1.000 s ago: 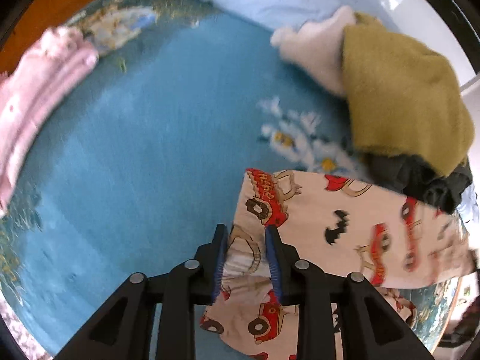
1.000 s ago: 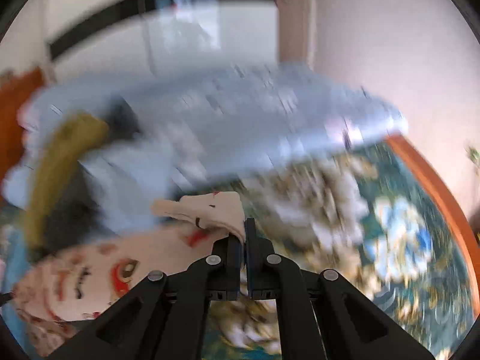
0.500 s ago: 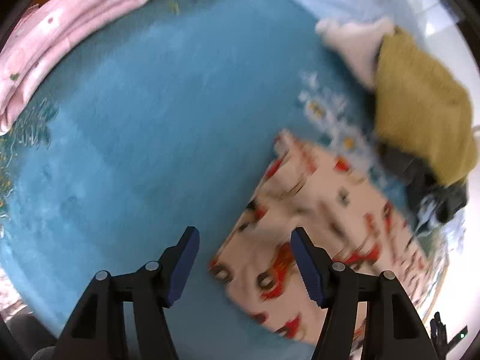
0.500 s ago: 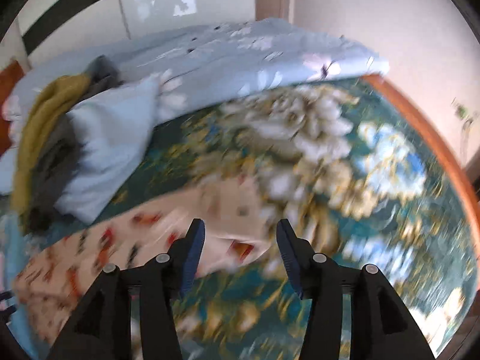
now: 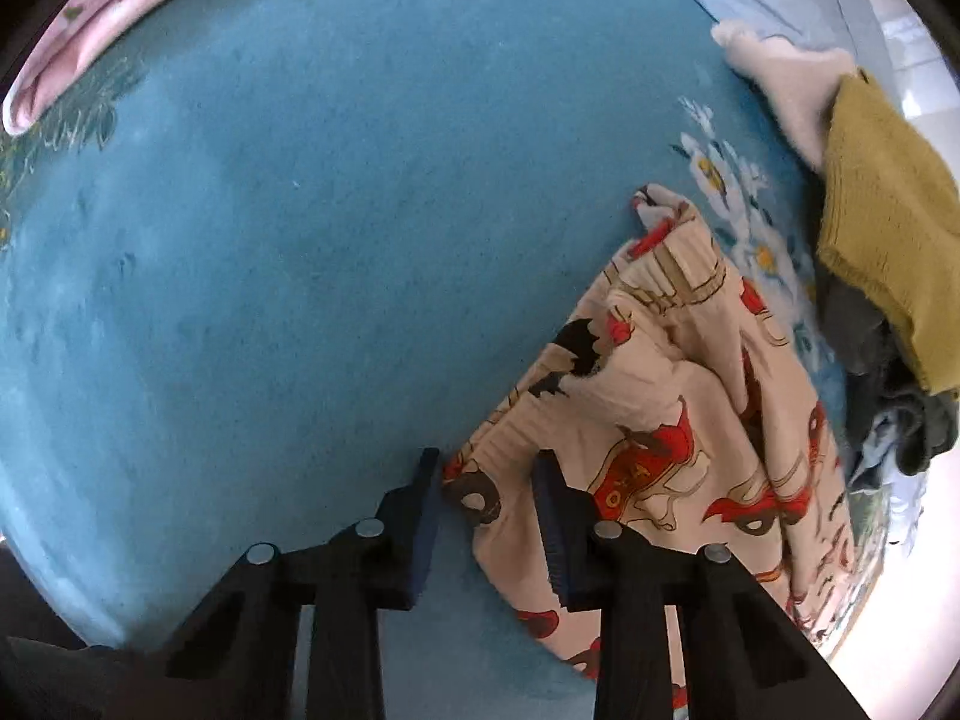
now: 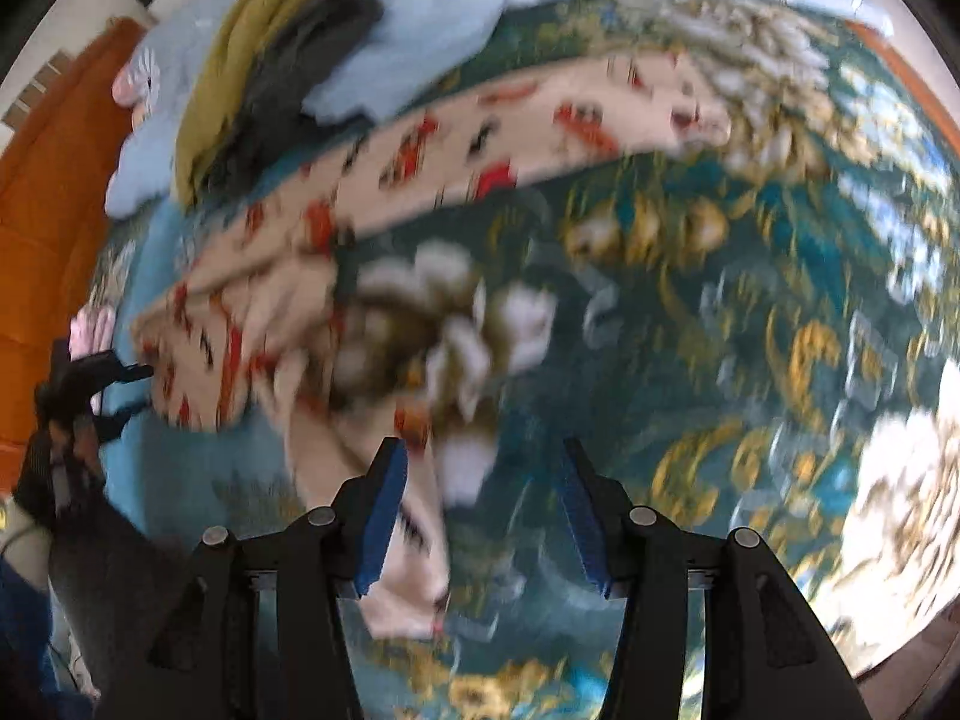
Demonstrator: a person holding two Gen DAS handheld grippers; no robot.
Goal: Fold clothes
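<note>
A second ago both grippers were clamped on the printed garment (image 5: 678, 420); half a second ago both had let go, and now both stand apart with nothing held. The left gripper (image 5: 486, 510) has come down to the garment's near corner, its jaws spread either side of that corner's edge; whether the pads touch the cloth cannot be told. The right gripper (image 6: 480, 498) has jaws wide apart over the bed's patterned part, with a blurred strip of the same garment running under its left finger (image 6: 381, 516). The garment, cream with red cars and black bats, lies rumpled on the blue bed cover (image 5: 300, 240) at 4 o'clock in the left wrist view, its far end bunched toward 2 o'clock. In the right wrist view it stretches from 9 o'clock up toward 1 o'clock, heavily motion-blurred. A pile of clothes lies just beyond it: a mustard knit (image 5: 882, 228) over a dark grey item (image 5: 870, 348), with a white fleece piece (image 5: 786, 78) at 1 o'clock. A pink folded cloth (image 5: 120, 6) lies at 11 o'clock, well apart. The cover carries white flowers and gold ornament on teal (image 6: 750, 300). An orange headboard (image 6: 54, 180) shows at 9 o'clock, a pale wall behind.
</note>
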